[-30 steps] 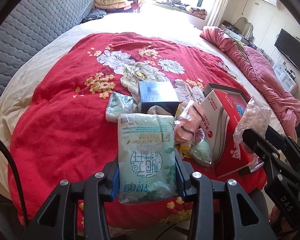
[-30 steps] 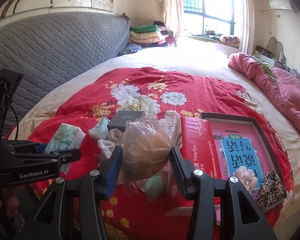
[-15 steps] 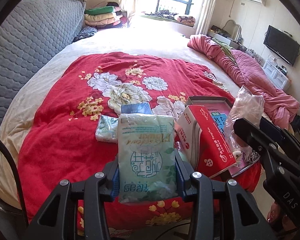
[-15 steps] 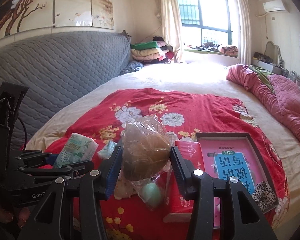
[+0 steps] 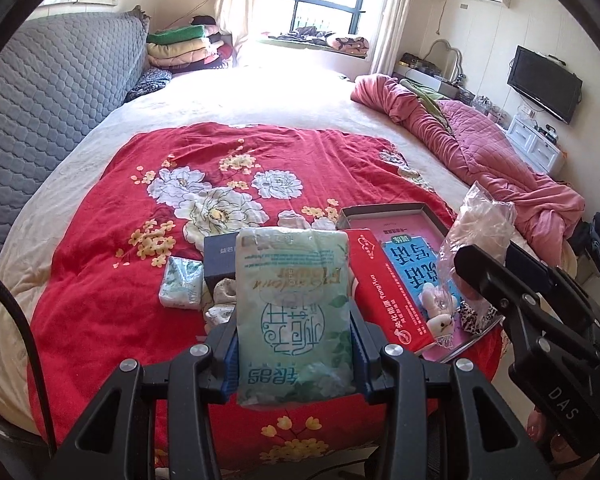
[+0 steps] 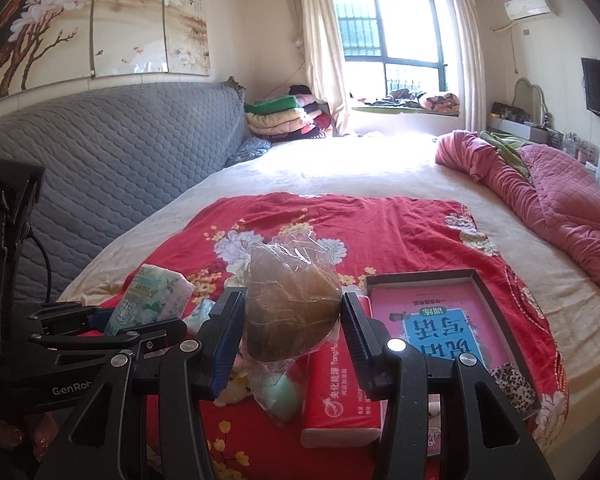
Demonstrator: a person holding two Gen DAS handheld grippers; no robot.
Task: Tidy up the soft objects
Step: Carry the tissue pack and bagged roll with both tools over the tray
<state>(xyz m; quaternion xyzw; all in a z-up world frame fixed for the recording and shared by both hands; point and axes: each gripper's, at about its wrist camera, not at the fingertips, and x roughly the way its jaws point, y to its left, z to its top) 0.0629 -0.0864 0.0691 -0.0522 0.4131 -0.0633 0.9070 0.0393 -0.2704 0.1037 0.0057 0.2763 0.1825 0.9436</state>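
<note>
Both tools are loaded and held clear above the red floral quilt (image 5: pixel 100 280) on the bed. The left gripper (image 5: pixel 296 354) is clamped on a pale green plastic pack of tissues (image 5: pixel 294 312), its blue pads pressing the pack's two long edges near the bottom, so most of it stands up beyond the fingers. The right gripper (image 6: pixel 294 338) holds a crinkly clear plastic bag with something brownish and rounded inside (image 6: pixel 292 300); its jaws squeeze the bulge from either side, and the bag's loose tail hangs below.

Both look light and squashy to me. The tissue pack should give under pressure yet keep its slab shape, so an edge grip low down seems sound. The bag is slicker; I'd judge the film could slide, so gripping the full middle is wiser than the neck.

Below lie a smaller green tissue packet (image 5: pixel 180 288), a dark blue box (image 5: pixel 220 256), a red carton (image 5: pixel 388 288) and a shallow tray with a pink-and-blue printed sheet (image 6: pixel 444 320).
</note>
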